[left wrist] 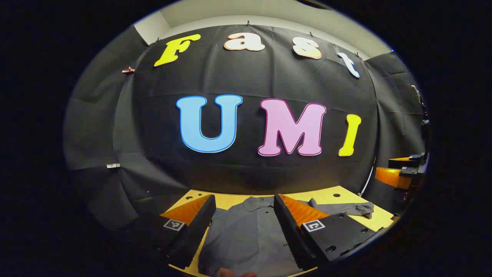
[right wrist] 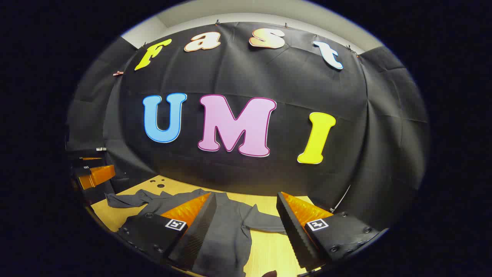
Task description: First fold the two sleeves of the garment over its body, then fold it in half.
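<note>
Left gripper view: grey collared shirt (left wrist: 246, 234) lies flat on the table (left wrist: 338, 196) between wide, empty jaws; right gripper (right wrist: 244, 227) jaws likewise wide, one sleeve (right wrist: 265, 223) between them. Sleeve folding seems unstarted; next, pinch a sleeve.

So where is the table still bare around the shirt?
In the right gripper view, bare table runs between the grey shirt and the right tool's far finger, plus a strip along the wall. In the left gripper view, the strip behind the collar is bare. The middle is crowded with cloth.
</note>
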### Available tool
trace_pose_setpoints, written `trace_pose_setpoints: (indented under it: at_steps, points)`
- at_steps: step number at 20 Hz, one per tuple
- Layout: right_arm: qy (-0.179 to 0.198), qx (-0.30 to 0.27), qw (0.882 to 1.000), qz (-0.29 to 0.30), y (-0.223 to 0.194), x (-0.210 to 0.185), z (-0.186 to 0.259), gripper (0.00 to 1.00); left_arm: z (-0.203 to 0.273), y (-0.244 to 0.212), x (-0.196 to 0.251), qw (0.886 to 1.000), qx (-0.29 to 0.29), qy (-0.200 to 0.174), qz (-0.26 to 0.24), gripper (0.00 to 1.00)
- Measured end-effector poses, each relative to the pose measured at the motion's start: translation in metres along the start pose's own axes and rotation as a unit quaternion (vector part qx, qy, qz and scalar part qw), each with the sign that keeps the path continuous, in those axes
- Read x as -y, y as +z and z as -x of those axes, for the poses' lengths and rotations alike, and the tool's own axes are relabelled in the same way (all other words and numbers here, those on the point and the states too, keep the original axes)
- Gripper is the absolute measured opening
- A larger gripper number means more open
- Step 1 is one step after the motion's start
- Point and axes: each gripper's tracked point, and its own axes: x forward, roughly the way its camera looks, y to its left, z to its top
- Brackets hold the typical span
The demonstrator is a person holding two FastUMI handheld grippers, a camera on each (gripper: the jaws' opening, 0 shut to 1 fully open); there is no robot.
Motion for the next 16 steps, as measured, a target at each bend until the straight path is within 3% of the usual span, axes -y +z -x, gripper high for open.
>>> trace_pose_setpoints:
  at_steps: [1,7,16]
  points:
    - [0.001,-0.001,1.000,-0.003,0.000,0.000,0.001,0.97,0.001,0.000,-0.001,1.000,-0.001,0.001,-0.001,0.96]
    - [0.031,-0.003,0.999,-0.025,-0.001,-0.009,0.007,0.97,0.006,0.001,0.005,1.000,0.001,-0.001,-0.006,0.95]
    - [0.007,0.004,1.000,-0.001,0.000,0.003,0.010,0.96,0.010,-0.004,0.009,1.000,-0.004,-0.001,-0.007,0.96]
